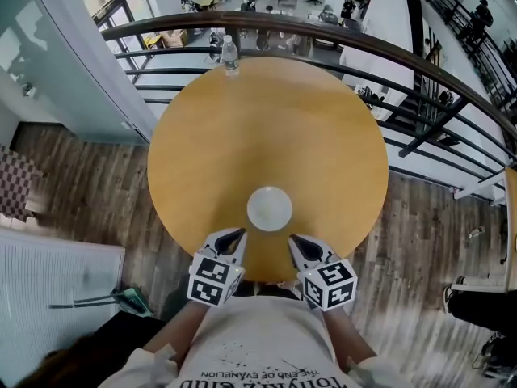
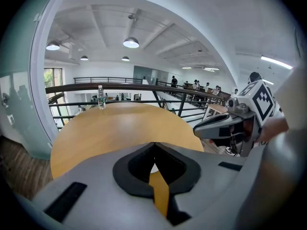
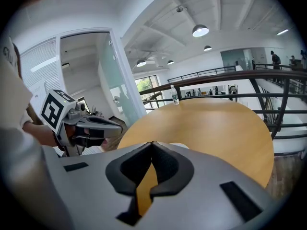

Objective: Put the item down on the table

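The left gripper (image 1: 239, 233) and the right gripper (image 1: 294, 238) are right below the camera, over the near edge of the round wooden table (image 1: 323, 136). The left gripper's jaws are closed tight, tip to tip, with nothing in them. The right gripper's jaws are closed too, and they hold nothing. The two grippers sit side by side and point in a bit toward each other. Just in front of their tips lies a white round dish (image 1: 269, 208). It rests flat on the table, and no jaw holds it. Far across the table, at the other edge, a water bottle (image 1: 230, 55) stands up straight. Behind it runs a dark railing (image 1: 388, 51).
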Demonstrator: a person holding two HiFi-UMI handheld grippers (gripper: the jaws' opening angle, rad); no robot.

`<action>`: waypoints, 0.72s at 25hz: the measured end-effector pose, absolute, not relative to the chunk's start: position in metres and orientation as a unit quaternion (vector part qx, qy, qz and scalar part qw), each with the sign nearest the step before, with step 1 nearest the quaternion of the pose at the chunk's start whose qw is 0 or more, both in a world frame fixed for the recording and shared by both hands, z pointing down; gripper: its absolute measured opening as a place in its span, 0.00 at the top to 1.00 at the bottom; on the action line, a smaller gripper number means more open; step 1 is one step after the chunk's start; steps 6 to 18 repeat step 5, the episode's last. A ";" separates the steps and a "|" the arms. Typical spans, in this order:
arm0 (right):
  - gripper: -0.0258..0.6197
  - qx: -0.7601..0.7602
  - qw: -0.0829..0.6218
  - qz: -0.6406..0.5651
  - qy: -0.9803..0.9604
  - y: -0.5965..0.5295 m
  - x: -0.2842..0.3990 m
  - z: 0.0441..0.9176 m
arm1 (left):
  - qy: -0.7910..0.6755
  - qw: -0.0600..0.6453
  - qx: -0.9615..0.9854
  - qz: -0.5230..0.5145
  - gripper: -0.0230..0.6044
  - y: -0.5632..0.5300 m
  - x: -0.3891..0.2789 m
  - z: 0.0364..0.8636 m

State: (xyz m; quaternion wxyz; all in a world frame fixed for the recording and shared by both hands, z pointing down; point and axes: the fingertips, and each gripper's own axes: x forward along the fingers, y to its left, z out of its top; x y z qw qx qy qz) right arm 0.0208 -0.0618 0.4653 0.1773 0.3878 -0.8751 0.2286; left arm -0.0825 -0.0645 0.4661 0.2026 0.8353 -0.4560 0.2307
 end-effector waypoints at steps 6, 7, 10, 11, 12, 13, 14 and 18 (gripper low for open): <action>0.92 0.386 0.180 0.225 -0.876 -0.057 0.022 0.473 | -0.457 0.203 0.835 0.228 0.93 -0.057 -0.079 0.475; 0.92 0.386 0.180 0.225 -0.876 -0.057 0.022 0.473 | -0.457 0.203 0.835 0.228 0.93 -0.057 -0.079 0.475; 0.92 0.386 0.180 0.225 -0.876 -0.057 0.022 0.473 | -0.457 0.203 0.835 0.228 0.93 -0.057 -0.079 0.475; 0.92 0.386 0.180 0.225 -0.876 -0.057 0.022 0.473 | -0.457 0.203 0.835 0.228 0.93 -0.057 -0.079 0.475; 0.92 0.386 0.180 0.225 -0.876 -0.057 0.022 0.473 | -0.457 0.203 0.835 0.228 0.93 -0.057 -0.079 0.475; 0.92 0.386 0.180 0.225 -0.876 -0.057 0.022 0.473 | -0.457 0.203 0.835 0.228 0.93 -0.057 -0.079 0.475; 0.92 0.386 0.180 0.225 -0.876 -0.057 0.022 0.473 | -0.457 0.203 0.835 0.228 0.93 -0.057 -0.079 0.475; 0.92 0.386 0.180 0.225 -0.876 -0.057 0.022 0.473 | -0.457 0.203 0.835 0.228 0.93 -0.057 -0.079 0.475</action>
